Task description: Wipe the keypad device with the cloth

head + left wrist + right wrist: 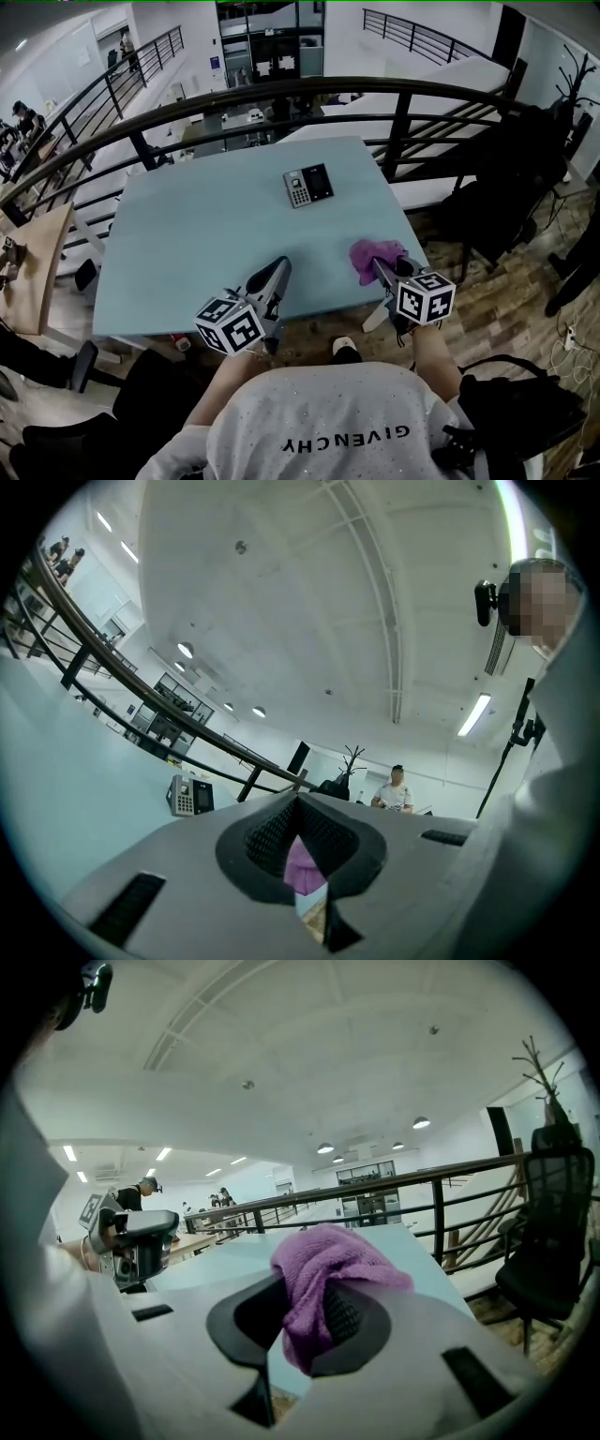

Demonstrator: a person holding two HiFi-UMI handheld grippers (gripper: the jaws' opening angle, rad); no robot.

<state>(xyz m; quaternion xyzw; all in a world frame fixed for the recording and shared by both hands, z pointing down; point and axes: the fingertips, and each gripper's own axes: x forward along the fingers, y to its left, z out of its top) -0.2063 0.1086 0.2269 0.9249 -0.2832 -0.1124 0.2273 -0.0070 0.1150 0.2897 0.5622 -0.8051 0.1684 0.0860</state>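
Observation:
The keypad device (307,186), grey with a dark screen, lies flat on the far side of the light blue table (187,253). It also shows in the left gripper view as the small keypad device (188,796), well ahead of the jaws. My right gripper (380,268) hovers at the table's near right corner, shut on a crumpled purple cloth (376,254). In the right gripper view the cloth (323,1265) bulges up from between the jaws of the right gripper (314,1286). My left gripper (277,273) sits over the near edge, jaws together and empty; its tips (298,801) meet.
A black curved railing (281,108) runs behind the table. A wooden table (33,267) stands at the left. A dark chair and bags (511,178) stand at the right on the wooden floor. A seated person (397,790) is far off.

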